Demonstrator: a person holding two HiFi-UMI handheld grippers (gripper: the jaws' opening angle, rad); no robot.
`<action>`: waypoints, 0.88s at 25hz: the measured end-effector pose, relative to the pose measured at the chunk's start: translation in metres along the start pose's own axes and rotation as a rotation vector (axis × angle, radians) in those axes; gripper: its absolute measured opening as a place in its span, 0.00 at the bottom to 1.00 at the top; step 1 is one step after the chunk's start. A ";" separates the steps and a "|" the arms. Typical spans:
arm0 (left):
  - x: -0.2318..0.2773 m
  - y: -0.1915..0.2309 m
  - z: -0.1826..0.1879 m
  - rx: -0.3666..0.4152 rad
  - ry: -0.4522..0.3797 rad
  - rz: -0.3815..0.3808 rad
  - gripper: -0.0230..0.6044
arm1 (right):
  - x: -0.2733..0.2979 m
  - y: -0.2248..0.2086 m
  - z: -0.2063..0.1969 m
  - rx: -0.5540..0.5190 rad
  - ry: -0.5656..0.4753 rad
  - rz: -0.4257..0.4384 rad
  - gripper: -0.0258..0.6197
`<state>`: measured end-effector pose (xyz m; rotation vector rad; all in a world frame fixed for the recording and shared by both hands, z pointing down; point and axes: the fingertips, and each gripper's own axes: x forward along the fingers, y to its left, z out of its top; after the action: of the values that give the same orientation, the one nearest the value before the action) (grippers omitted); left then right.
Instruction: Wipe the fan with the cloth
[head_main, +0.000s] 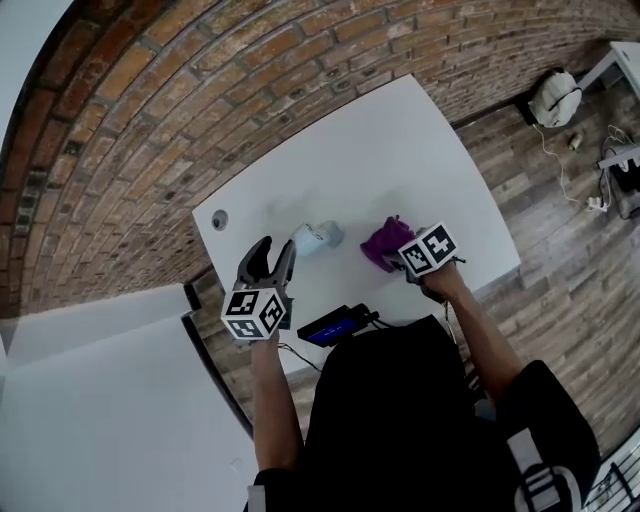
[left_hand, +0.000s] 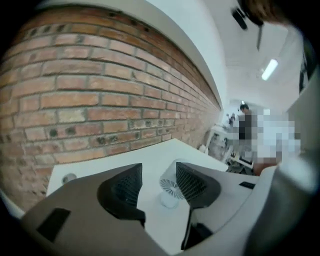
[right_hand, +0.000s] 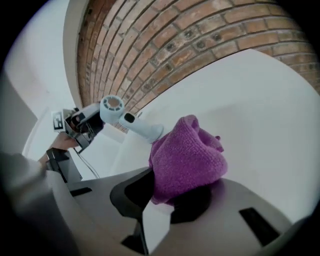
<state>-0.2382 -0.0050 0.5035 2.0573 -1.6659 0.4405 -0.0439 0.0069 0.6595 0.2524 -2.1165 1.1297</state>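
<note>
Fingers on the left gripper (left_hand: 158, 182) stand wide and empty. The fan (left_hand: 170, 189) sits loose on the tabletop (head_main: 400, 150), at their 2 o'clock in the head view. Right gripper (right_hand: 167, 195) pinches the purple cloth (right_hand: 187, 155). Risk: with nothing steadying it, the light fan may skid or roll under the wipe.

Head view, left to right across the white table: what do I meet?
Round cable hole → left hand-held gripper → small white fan → purple cloth, clamped in the right hand-held gripper.
</note>
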 end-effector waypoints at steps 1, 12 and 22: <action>-0.005 0.007 -0.004 -0.070 -0.049 -0.014 0.40 | -0.009 -0.008 -0.001 0.023 -0.025 -0.011 0.15; 0.005 -0.014 0.011 -0.063 -0.184 -0.120 0.45 | -0.002 0.022 0.037 -0.009 -0.144 0.091 0.15; 0.008 -0.050 0.016 0.217 -0.039 -0.082 0.36 | 0.055 0.037 0.141 -0.024 -0.230 0.146 0.15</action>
<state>-0.1883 -0.0117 0.4867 2.2945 -1.6090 0.5797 -0.1713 -0.0734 0.6209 0.2290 -2.3822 1.2073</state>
